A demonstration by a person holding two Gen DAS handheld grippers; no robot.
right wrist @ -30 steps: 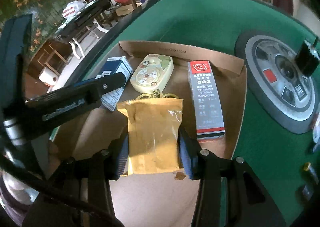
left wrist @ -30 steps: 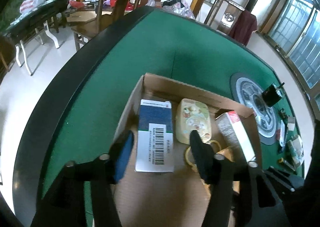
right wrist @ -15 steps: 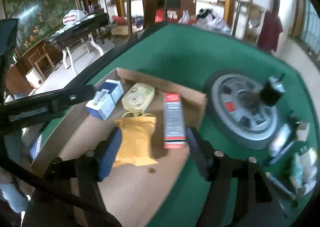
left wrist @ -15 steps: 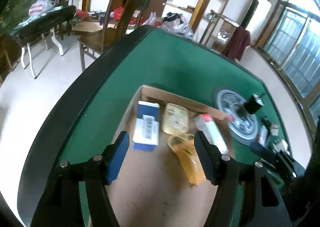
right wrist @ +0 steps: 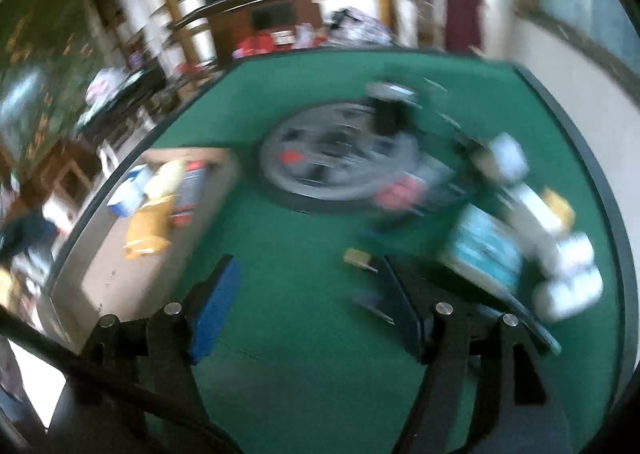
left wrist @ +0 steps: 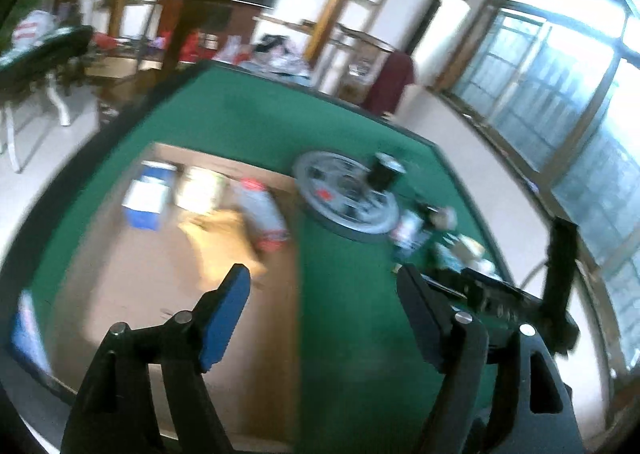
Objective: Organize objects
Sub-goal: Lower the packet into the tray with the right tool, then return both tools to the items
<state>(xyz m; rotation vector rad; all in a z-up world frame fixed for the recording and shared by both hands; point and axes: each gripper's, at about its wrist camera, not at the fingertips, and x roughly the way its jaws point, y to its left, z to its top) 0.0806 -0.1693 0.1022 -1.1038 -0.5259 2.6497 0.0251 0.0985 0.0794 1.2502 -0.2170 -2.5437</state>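
Objects for sorting lie in two groups on the green table [left wrist: 248, 122], and I take the cardboard tray [left wrist: 132, 294] as my landmark. My left gripper [left wrist: 324, 294] hangs nearest, over the tray's right edge, one blue pad above the cardboard and the other above the felt; its jaws have just been opening and stand wide apart with nothing between them. My right gripper [right wrist: 308, 294] hovers over bare felt to the right of the tray, its jaws also just opened wide and empty.

Inside the tray, closest to me, lies a yellow padded envelope [left wrist: 224, 242]. Just beyond it, in a row along the tray's far wall, sit a blue and white box [left wrist: 148, 198] on the left, a pale cream case [left wrist: 200, 190] in the middle, and a long white carton with red ends [left wrist: 260, 214] on the right, angled toward the envelope. Motion blur hides any print on them.

Right of the tray, on the felt, lies a grey round disc [right wrist: 336, 154] with a black cylinder [right wrist: 390, 114] standing upright at its far rim. Farther right of the tray, past the disc, a loose cluster of small things waits: a teal packet [right wrist: 484, 254], white bottles [right wrist: 568, 274], and a small tan piece [right wrist: 356, 257] nearest my right gripper. They are too smeared to name more exactly.
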